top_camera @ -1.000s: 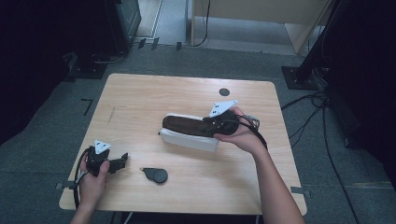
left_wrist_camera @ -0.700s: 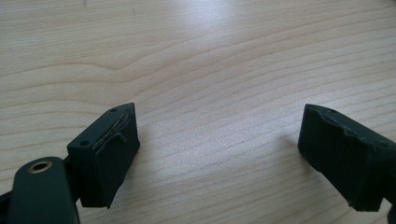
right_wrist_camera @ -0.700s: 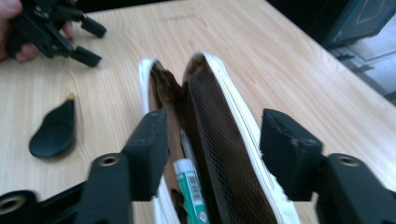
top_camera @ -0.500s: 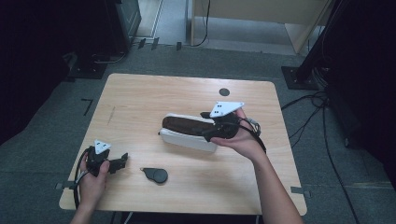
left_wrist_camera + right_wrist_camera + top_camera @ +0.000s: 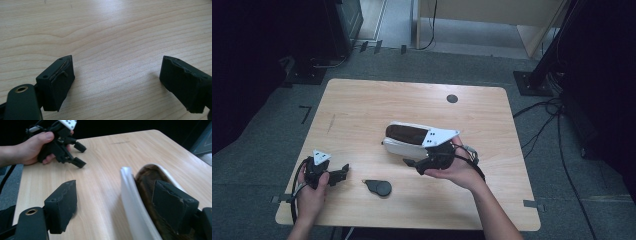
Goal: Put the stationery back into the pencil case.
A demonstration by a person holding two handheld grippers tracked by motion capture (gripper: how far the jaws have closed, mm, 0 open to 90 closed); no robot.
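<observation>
A white oblong case [image 5: 404,147] with a dark brown lining [image 5: 150,182] lies near the middle of the wooden table [image 5: 362,110]. My right gripper [image 5: 414,155] is open and straddles the case's near white wall [image 5: 130,195]. One jaw is inside against the lining and the other is outside over bare wood. My left gripper [image 5: 344,172] rests open at the table's front left, with only wood between its jaws in the left gripper view [image 5: 117,85]. It also appears far off, held in a hand, in the right gripper view [image 5: 80,155].
A small black rounded object [image 5: 378,187] lies on the table between the two hands, near the front edge. A black disc [image 5: 452,98] is set in the table towards the back. Cables [image 5: 542,125] run over the floor at the right.
The right hand and its gripper have come from the case's far right end down to its near side. The case and the left gripper have stayed put.
</observation>
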